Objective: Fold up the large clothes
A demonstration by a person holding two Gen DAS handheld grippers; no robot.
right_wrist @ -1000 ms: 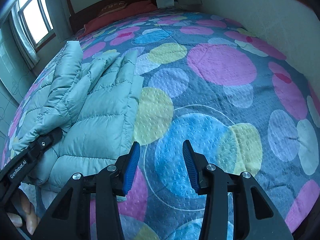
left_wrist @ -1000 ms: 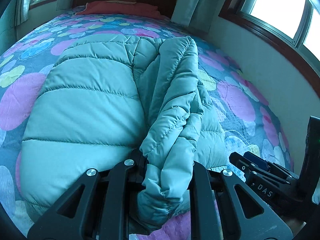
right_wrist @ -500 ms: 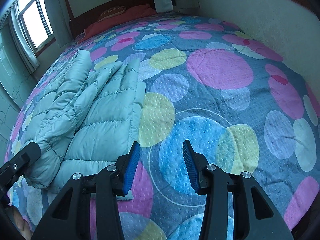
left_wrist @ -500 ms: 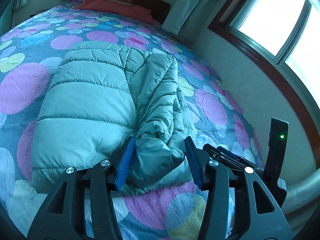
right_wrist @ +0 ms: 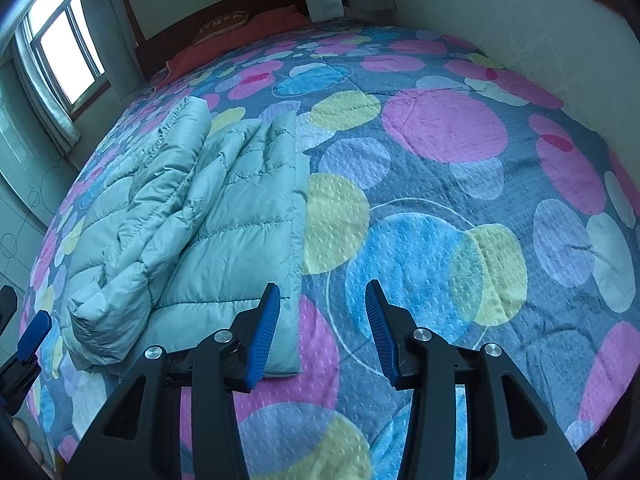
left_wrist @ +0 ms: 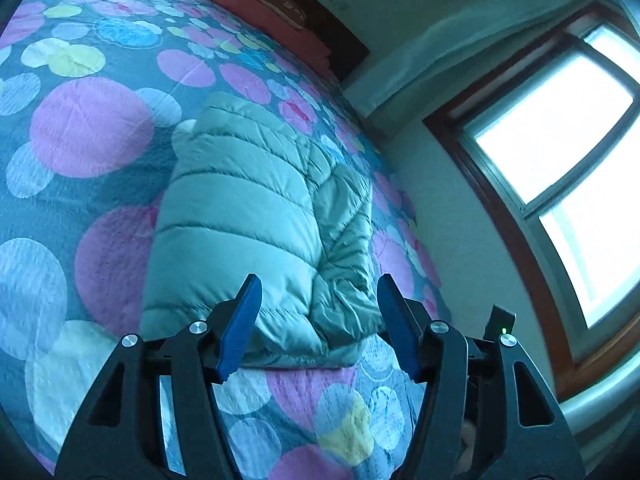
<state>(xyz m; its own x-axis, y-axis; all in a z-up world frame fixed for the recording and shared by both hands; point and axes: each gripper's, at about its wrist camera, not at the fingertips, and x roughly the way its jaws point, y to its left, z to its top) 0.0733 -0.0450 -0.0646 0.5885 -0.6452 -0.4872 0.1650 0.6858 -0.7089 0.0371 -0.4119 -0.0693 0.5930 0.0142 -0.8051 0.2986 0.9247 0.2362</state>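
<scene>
Left hand-held gripper [left_wrist: 318, 320] opening above jacket [left_wrist: 248, 232]

We see a bed [right_wrist: 440, 208] under a circle-patterned quilted cover, bearing a folded pale-green puffer jacket [right_wrist: 208, 216] and red pillows [right_wrist: 256, 28].

Both wrist views look down the bed [right_wrist: 440, 136] toward the headboard, sharing the jacket [left_wrist: 240, 216]

The jacket [right_wrist: 192, 216] is quilted cloth with a soft satin sheen, puffed between stitched seams. The bedspread [right_wrist: 440, 184] is matt cloth with a pebbled, dimpled weave. At upper right of the left view, the window frame [left_wrist: 492, 204] is dark varnished wood.
</scene>
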